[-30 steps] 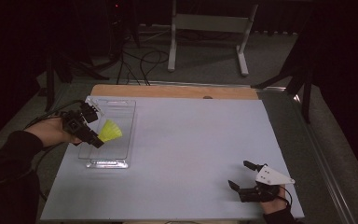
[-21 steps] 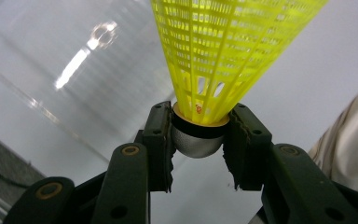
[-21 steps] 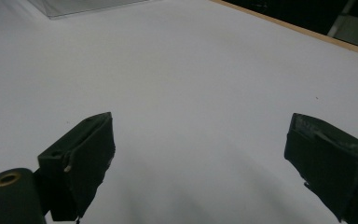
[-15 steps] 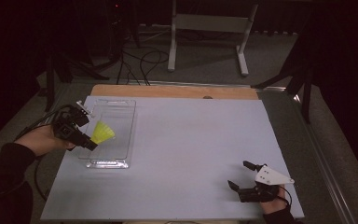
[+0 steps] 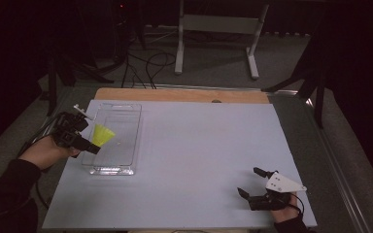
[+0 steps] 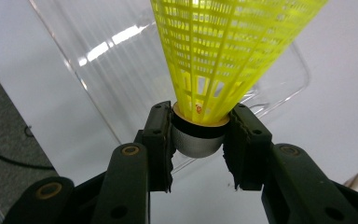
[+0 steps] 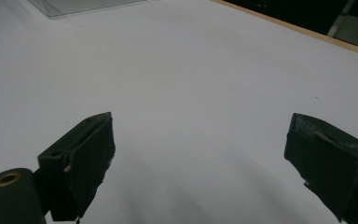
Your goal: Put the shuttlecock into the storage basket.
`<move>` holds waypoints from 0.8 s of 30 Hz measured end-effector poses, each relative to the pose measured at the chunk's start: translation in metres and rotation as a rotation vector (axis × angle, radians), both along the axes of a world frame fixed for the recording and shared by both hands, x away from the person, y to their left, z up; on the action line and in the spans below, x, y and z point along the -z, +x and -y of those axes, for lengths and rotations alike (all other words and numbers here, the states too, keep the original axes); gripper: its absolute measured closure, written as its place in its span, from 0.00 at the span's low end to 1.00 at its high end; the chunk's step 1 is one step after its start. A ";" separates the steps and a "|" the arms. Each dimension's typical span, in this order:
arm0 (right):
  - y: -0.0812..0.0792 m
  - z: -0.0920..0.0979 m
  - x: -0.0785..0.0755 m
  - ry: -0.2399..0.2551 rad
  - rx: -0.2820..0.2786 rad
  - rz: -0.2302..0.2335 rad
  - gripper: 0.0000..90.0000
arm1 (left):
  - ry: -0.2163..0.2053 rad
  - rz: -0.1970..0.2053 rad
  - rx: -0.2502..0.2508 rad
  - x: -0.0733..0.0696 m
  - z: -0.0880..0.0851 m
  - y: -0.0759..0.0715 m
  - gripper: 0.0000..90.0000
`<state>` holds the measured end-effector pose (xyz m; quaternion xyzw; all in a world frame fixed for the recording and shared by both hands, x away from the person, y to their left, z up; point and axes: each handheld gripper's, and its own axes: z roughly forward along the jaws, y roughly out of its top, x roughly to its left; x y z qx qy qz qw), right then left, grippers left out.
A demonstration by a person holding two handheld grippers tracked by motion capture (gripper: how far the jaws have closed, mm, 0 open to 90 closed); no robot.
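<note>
I am looking down on a wide pale grey desk [image 5: 199, 160] with a strip of bare wood along its far edge. The only thing lying on it is a clear rectangular plastic tray [image 5: 121, 121], sitting close to the left edge with its long side running away from me. From the tray across to the right edge the surface is lying open, and so is the near part in front of the tray.

My left tool [image 5: 93, 145] is hovering at the tray's left rim, about halfway along it, with the hand out over the desk's left edge. Its two black jaws are pressing on the rounded grey-white cork of a bright yellow plastic-mesh shuttlecock [image 6: 214, 70], one pad on each side of the cork's black band. The skirt is fanning away from the jaws, out over the tray, and in the high view the shuttlecock [image 5: 103, 135] is sitting above the tray's left wall.

My right tool [image 5: 250, 182] is sitting low at the near right corner of the desk, well apart from the tray. In the right gripper view its jaws are standing wide apart with bare desk between them, gripping nothing.
</note>
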<state>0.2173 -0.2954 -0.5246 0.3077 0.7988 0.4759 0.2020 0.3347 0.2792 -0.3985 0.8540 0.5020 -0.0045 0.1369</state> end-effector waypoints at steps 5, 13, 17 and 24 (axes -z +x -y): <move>0.000 0.000 0.000 0.000 -0.001 -0.004 0.10 | 0.000 0.000 -0.060 0.009 -0.004 -0.001 0.71; 0.000 0.000 0.000 0.000 -0.001 -0.004 0.10 | 0.032 0.049 -0.075 0.022 -0.008 -0.001 0.71; 0.000 0.000 0.000 0.002 -0.003 -0.005 0.10 | 0.023 0.054 -0.084 0.026 -0.011 -0.001 0.71; 0.000 0.000 0.000 0.002 -0.003 -0.005 0.10 | 0.044 0.025 -0.071 0.036 -0.013 0.001 0.71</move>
